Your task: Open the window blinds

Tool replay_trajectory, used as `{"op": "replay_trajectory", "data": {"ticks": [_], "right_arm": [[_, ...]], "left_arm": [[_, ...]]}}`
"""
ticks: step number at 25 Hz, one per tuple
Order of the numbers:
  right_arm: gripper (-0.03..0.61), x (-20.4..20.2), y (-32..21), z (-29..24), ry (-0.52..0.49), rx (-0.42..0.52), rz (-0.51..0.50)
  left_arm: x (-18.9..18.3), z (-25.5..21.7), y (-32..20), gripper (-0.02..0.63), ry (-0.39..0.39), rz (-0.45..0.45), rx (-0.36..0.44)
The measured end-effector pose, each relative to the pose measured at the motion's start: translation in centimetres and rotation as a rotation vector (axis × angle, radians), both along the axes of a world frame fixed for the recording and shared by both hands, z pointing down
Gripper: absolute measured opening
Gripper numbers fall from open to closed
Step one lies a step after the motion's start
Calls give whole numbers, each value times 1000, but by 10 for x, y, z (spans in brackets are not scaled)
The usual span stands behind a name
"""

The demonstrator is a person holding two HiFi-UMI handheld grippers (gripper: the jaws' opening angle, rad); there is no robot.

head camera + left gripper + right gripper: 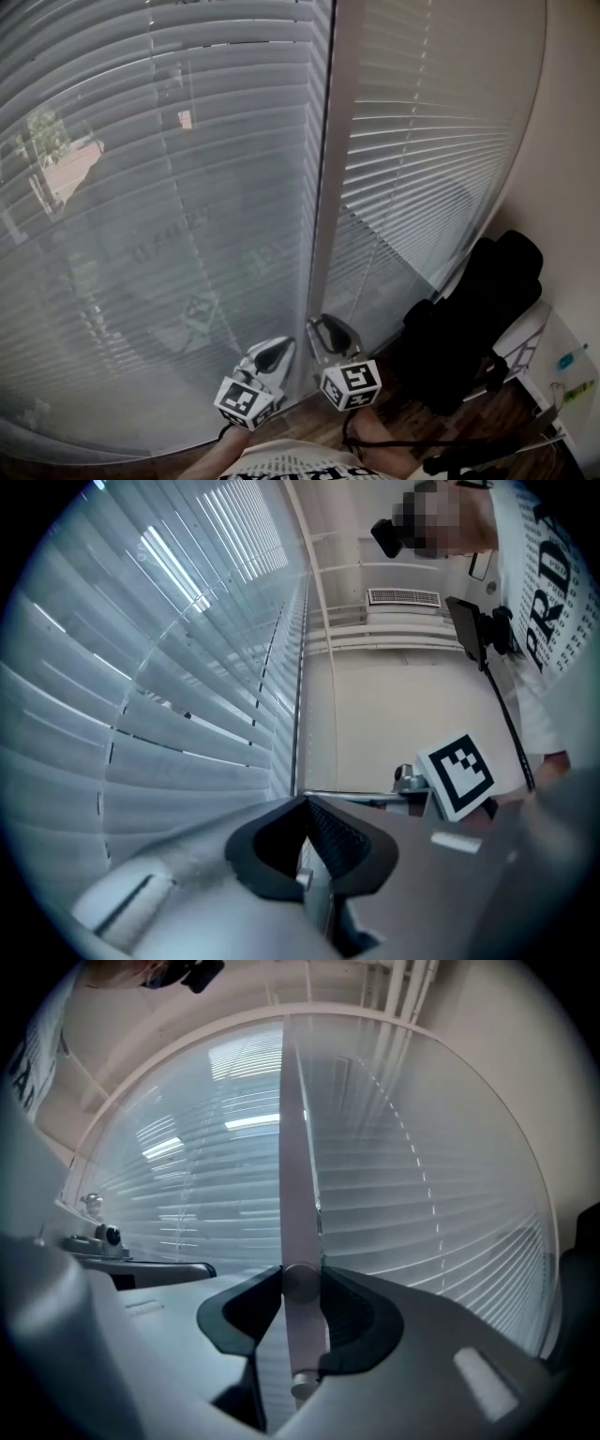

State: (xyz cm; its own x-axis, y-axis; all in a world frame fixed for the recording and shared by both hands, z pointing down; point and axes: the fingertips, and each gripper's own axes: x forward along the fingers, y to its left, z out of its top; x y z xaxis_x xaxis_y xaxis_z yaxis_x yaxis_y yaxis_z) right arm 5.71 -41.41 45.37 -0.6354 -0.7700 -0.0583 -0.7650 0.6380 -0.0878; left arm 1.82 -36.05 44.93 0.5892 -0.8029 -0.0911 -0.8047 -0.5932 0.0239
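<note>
Two slatted window blinds hang side by side. Through the tilted slats of the left blind the outside shows, while the right blind looks whiter and more closed. A white frame post divides them. My right gripper is level at the foot of that post, and a pale tilt wand hangs upright between its jaws. The right gripper is shut on that wand, whose lower end sticks out below the pads. My left gripper sits just left of it; the left gripper has its tips together and I see nothing in it.
A black chair or bag stands against the wall at the right, close to the right blind. Beyond it is a white shelf with small items, over a wooden floor. The person's patterned shirt fills the bottom edge.
</note>
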Motion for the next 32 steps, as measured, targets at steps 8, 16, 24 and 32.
{"op": "replay_trajectory", "data": {"ticks": [8,16,24,32], "right_arm": [[156,-5,6,-6,267,168,-9],[153,-15,6,0,496,307,20],[143,-11,5,-1,367,235,10],[135,-7,4,1,251,138,-16]], "left_arm": [[1,2,0,-8,10,1,11],[2,3,0,-8,2,-9,13],[0,-1,-1,-8,4,-28,9],[3,4,0,-8,6,-14,6]]}}
